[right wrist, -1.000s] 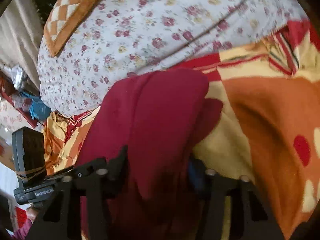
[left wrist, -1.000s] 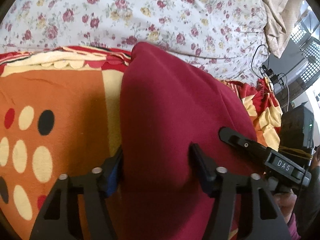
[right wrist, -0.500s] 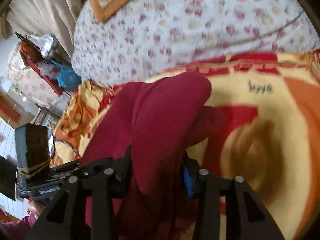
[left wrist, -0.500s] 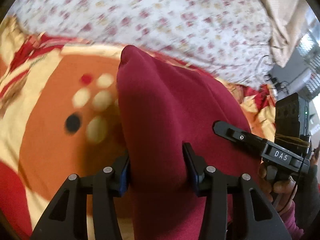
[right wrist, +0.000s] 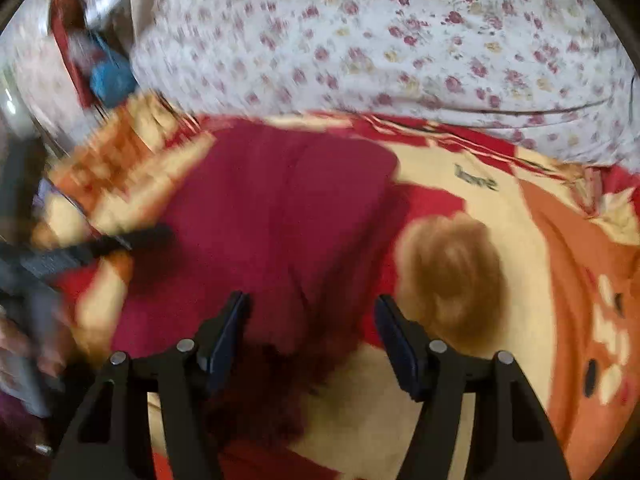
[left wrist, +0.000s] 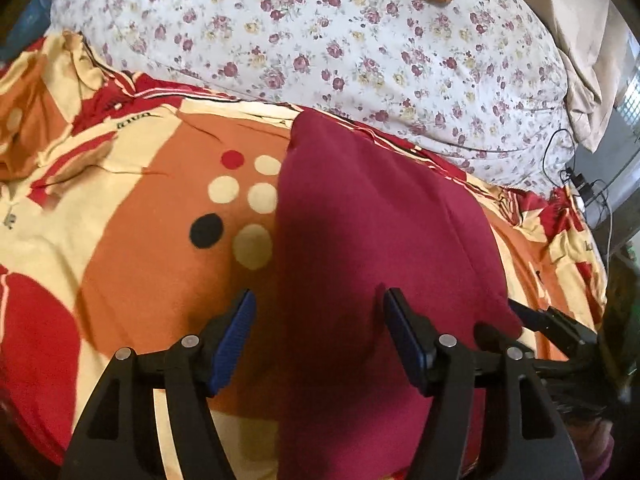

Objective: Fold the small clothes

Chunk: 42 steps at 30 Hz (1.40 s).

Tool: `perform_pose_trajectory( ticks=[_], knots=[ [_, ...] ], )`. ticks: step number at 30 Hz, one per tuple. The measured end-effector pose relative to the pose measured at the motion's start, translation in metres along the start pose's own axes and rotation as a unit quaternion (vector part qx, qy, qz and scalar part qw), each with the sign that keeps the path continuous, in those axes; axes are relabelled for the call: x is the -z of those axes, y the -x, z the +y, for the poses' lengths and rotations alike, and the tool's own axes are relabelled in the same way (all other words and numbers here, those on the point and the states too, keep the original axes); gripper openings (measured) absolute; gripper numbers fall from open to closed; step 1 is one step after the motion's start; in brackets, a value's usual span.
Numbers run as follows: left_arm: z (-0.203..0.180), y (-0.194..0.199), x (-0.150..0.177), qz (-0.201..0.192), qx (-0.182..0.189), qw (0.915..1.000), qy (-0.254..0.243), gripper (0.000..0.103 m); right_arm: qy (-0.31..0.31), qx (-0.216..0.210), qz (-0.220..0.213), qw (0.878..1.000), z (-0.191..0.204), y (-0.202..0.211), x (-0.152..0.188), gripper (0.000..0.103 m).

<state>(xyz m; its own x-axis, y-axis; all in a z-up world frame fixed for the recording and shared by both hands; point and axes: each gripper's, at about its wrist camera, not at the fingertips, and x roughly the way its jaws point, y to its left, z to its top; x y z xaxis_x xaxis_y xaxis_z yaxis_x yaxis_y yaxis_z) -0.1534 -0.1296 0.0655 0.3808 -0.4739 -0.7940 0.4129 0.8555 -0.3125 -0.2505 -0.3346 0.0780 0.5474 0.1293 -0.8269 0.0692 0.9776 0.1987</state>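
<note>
The maroon garment (left wrist: pixel 372 248) lies folded on the patterned bedspread (left wrist: pixel 132 264). Both the left gripper (left wrist: pixel 318 332) and the right gripper (right wrist: pixel 312 332) have just been opening; their fingers straddle its near edge, gripping nothing.

Open blanket (left wrist: pixel 132 264) left of maroon garment (left wrist: pixel 372 240); floral bedding mound (left wrist: pixel 360 52) blocks far side.
</note>
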Motion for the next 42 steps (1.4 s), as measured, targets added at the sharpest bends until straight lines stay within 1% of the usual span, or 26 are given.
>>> perform_pose_trajectory(
  ticks=[1,5,8,12,15,18,20,22,25,30,35,42],
  knots=[
    [-0.001,0.003,0.002,0.000,-0.005,1.0000,-0.005,0.056,0.000,0.005,-0.004,1.000,-0.001,-0.001,0.005,0.068],
    [-0.007,0.015,0.007,-0.015,-0.032,0.9989,-0.032,0.056,-0.032,-0.011,-0.012,0.999,-0.008,0.009,0.012,0.068],
    [-0.005,0.024,0.010,-0.026,-0.030,0.9987,-0.032,0.056,-0.038,-0.013,-0.026,0.999,-0.007,0.029,0.011,0.069],
    [-0.007,0.034,0.011,-0.038,-0.049,0.9975,-0.033,0.056,-0.053,-0.015,-0.056,0.997,-0.004,0.055,0.004,0.069],
    [-0.011,0.045,0.012,-0.056,-0.057,0.9963,-0.033,0.056,-0.058,-0.003,-0.070,0.996,0.005,0.068,-0.002,0.070],
    [-0.020,0.056,0.013,-0.079,-0.071,0.9934,-0.043,0.056,-0.049,0.014,-0.081,0.995,0.020,0.073,-0.006,0.073],
    [-0.023,0.060,0.013,-0.086,-0.074,0.9924,-0.046,0.056,-0.047,0.028,-0.094,0.994,0.029,0.075,-0.008,0.077],
    [-0.025,0.063,0.014,-0.093,-0.078,0.9915,-0.047,0.056,-0.049,0.043,-0.099,0.993,0.037,0.076,-0.009,0.079],
    [-0.028,0.067,0.015,-0.104,-0.083,0.9899,-0.049,0.056,-0.049,0.062,-0.102,0.992,0.043,0.076,-0.010,0.085],
    [-0.035,0.069,0.019,-0.113,-0.087,0.9882,-0.056,0.056,-0.049,0.088,-0.107,0.989,0.047,0.078,-0.009,0.086],
    [-0.043,0.072,0.021,-0.122,-0.088,0.9865,-0.065,0.056,-0.057,0.095,-0.105,0.988,0.047,0.079,-0.009,0.087],
    [-0.046,0.069,0.023,-0.118,-0.089,0.9867,-0.069,0.056,-0.052,0.099,-0.102,0.988,0.051,0.078,-0.010,0.087]
  ],
)
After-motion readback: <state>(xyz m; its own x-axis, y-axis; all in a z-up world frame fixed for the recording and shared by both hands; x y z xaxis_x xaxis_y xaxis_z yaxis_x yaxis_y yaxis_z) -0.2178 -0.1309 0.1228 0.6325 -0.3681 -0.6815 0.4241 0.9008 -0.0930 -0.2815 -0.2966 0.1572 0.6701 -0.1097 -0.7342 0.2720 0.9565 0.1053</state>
